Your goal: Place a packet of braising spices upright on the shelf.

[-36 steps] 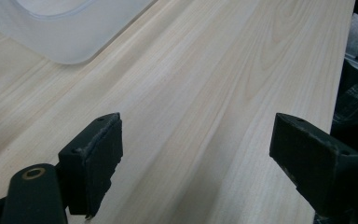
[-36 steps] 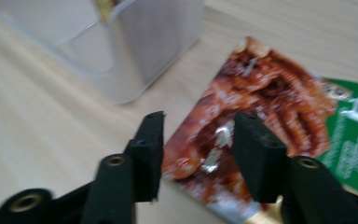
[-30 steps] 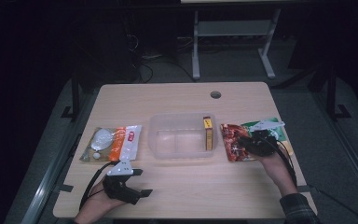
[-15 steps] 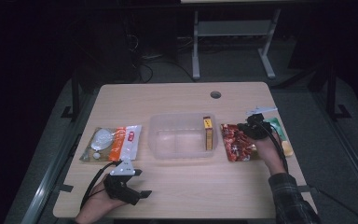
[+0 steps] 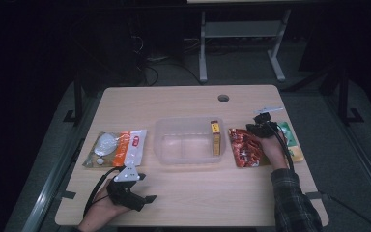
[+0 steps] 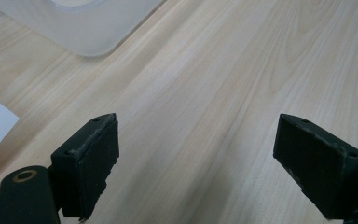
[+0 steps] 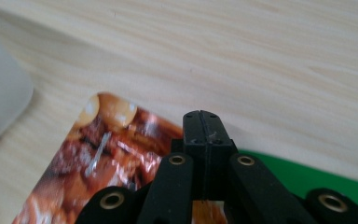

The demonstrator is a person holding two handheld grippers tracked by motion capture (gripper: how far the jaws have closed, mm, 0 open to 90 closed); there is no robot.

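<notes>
High view: a clear tub (image 5: 188,145) holding a yellow box (image 5: 215,137) sits mid-worktop (image 5: 174,101), an orange-white pouch (image 5: 118,147) lies left, and the glossy red-brown food pouch (image 5: 244,147) lies right, beside a green packet (image 5: 289,135). Left gripper view: the left gripper (image 6: 198,163) has its jaws spread over bare wood. Right gripper view: the right gripper (image 7: 204,128) has its jaws pressed together, empty, over the red-brown pouch's far edge.

Wooden table (image 5: 183,104) mid-frame with a clear tub (image 5: 189,141) in the centre, a yellow box (image 5: 215,137) standing inside at its right wall. Red pouch (image 5: 243,147) lies just right of it; the right gripper (image 5: 262,126) sits over the pouch's upper right corner. Orange-white pouch (image 5: 118,149) at left, left gripper (image 5: 131,191) below it near the front edge.
</notes>
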